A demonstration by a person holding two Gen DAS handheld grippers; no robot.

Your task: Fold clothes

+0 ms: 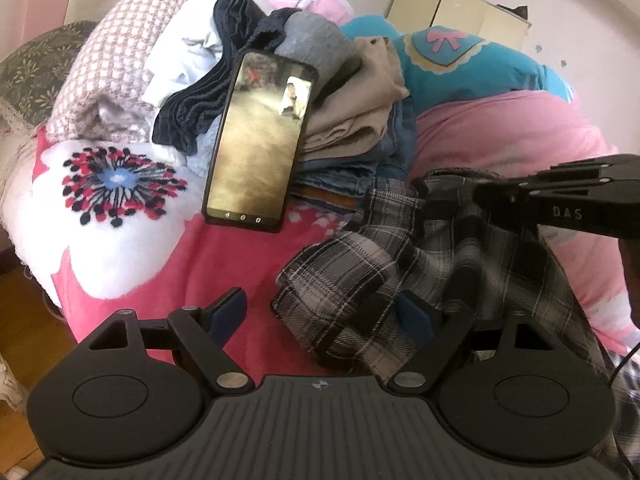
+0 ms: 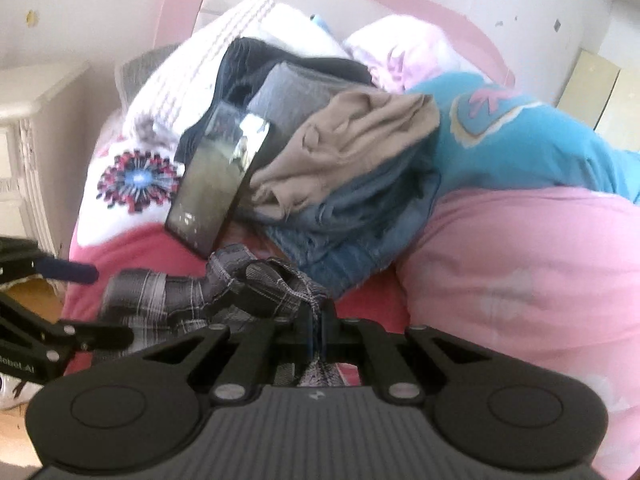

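Note:
A black, grey and white plaid garment [image 1: 372, 276] lies crumpled on the pink bedspread [image 1: 224, 264]. My left gripper [image 1: 322, 314] stands open just in front of it, and the garment's left edge reaches in between its blue-padded fingers [image 1: 230, 312] without being pinched. My right gripper [image 2: 318, 320] is shut on a raised fold of the plaid garment [image 2: 240, 284]. In the left wrist view the right gripper [image 1: 480, 196] comes in from the right above the cloth. The right wrist view has the left gripper [image 2: 112, 305] at the left edge.
A smartphone [image 1: 260, 140] with a lit screen leans against a stack of folded clothes [image 1: 352, 136], beige on top and denim below. White and checked bedding [image 1: 104, 64] lies to the left, with a blue and pink quilt [image 1: 500, 128] to the right. The bed's edge and wooden floor [image 1: 24, 292] are at the left.

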